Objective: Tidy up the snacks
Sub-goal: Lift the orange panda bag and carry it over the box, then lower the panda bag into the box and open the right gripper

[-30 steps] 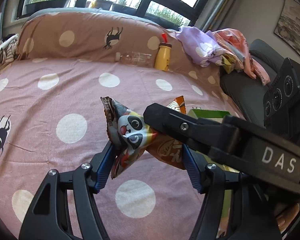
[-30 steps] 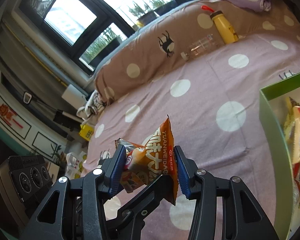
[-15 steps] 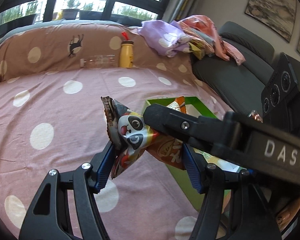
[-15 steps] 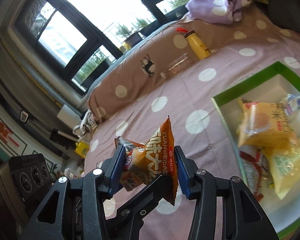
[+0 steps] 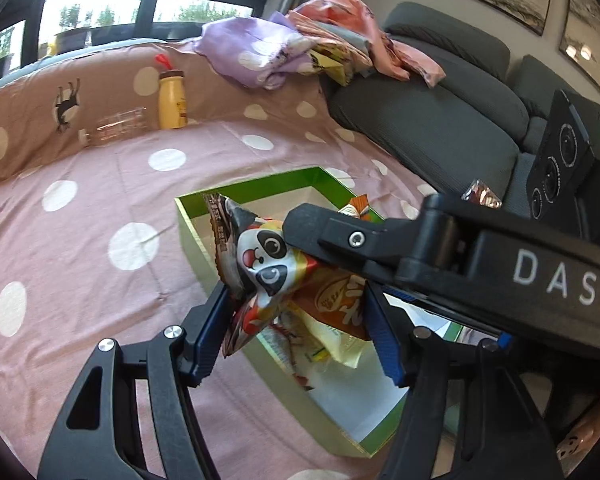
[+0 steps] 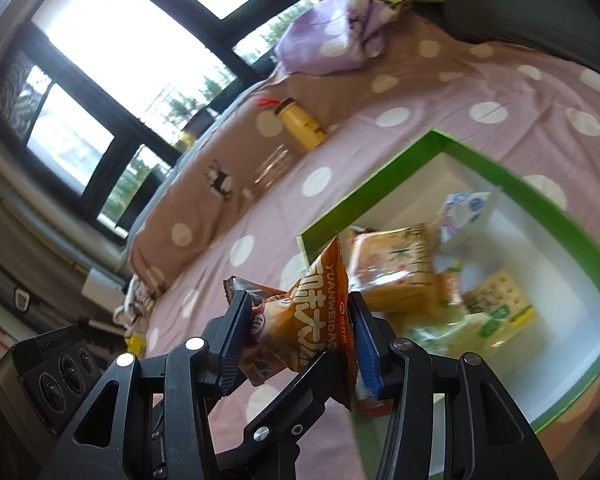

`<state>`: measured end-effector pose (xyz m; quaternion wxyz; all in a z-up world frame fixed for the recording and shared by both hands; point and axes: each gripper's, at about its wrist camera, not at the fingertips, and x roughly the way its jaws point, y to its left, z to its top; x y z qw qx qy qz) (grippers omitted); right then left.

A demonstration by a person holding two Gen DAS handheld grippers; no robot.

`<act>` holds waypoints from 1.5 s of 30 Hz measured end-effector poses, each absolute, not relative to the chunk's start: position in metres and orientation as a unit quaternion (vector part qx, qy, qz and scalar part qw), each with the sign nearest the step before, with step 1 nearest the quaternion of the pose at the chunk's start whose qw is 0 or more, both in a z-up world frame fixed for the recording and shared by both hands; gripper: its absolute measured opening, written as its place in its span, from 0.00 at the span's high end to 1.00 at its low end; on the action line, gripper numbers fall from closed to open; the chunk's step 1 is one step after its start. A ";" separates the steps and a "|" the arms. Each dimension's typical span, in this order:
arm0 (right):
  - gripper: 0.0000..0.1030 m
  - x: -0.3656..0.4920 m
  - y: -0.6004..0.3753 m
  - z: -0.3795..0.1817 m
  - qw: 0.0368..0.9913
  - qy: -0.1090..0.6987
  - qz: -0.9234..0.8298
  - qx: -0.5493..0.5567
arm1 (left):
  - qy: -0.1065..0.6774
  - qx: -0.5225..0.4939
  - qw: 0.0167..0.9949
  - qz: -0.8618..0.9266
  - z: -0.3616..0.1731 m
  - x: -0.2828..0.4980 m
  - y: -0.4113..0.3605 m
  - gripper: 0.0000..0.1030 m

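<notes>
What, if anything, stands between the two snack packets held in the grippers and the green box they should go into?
Nothing visible blocks the way. The panda packet and orange packet hang above the near edge of the open green box. The snacks already inside lie low, leaving bare floor.

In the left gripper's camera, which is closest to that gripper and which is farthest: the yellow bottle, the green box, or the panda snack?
1. panda snack: between the left gripper pads.
2. green box: just beyond, below the snack.
3. yellow bottle: far back, against the brown cushion.
</notes>
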<state>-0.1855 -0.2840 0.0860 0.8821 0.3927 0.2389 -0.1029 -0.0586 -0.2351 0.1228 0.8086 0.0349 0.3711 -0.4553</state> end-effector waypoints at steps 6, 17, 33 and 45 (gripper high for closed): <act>0.51 -0.202 -0.312 0.074 0.866 0.229 -0.132 0.426 | 0.379 0.056 0.791 -0.476 0.117 -0.061 -0.266 0.37; 0.51 -0.212 -0.339 0.054 0.838 0.240 -0.165 0.461 | 0.413 0.073 0.772 -0.478 0.098 -0.061 -0.295 0.38; 0.50 -0.211 -0.348 0.042 0.819 0.258 -0.188 0.477 | 0.452 0.071 0.763 -0.456 0.078 -0.051 -0.311 0.35; 0.48 -0.213 -0.349 0.043 0.817 0.257 -0.196 0.478 | 0.450 0.068 0.766 -0.454 0.077 -0.050 -0.306 0.18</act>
